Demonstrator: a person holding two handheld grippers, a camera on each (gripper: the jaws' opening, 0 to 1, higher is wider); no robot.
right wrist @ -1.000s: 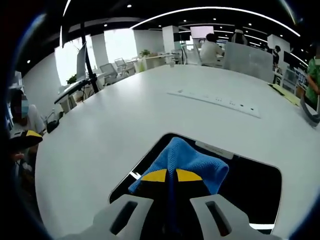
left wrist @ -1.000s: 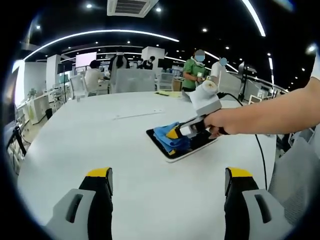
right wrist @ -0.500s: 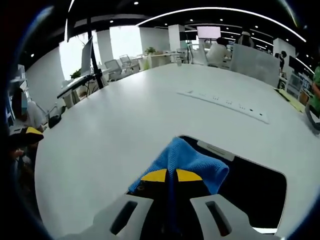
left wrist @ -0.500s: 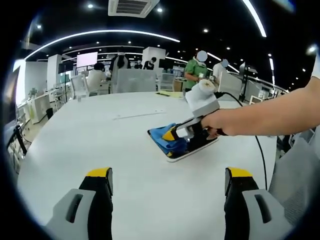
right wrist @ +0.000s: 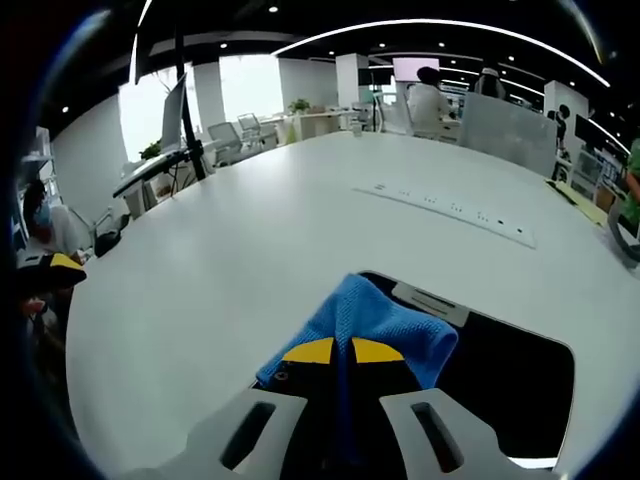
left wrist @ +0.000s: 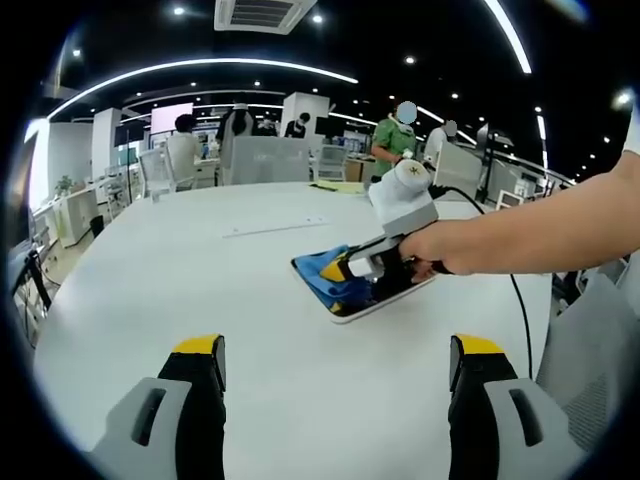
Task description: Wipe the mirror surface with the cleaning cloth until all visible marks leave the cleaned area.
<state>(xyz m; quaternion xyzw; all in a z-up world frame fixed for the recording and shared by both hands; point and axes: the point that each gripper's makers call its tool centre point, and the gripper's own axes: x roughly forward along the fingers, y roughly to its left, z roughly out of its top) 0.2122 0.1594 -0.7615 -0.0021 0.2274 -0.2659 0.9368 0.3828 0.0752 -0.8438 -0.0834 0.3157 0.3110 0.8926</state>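
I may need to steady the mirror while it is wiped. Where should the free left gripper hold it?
Probably the mirror's near white edge, approached low from the left gripper's side: it lies flat, and the cloth and right gripper occupy the top.

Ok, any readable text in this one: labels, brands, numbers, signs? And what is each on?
None can be read.
Mirror: a small pale tab at its far edge, any print too blurred.
White table: a strip with dark marks, too small.
Right gripper: a small dark mark on its white round top, not legible.
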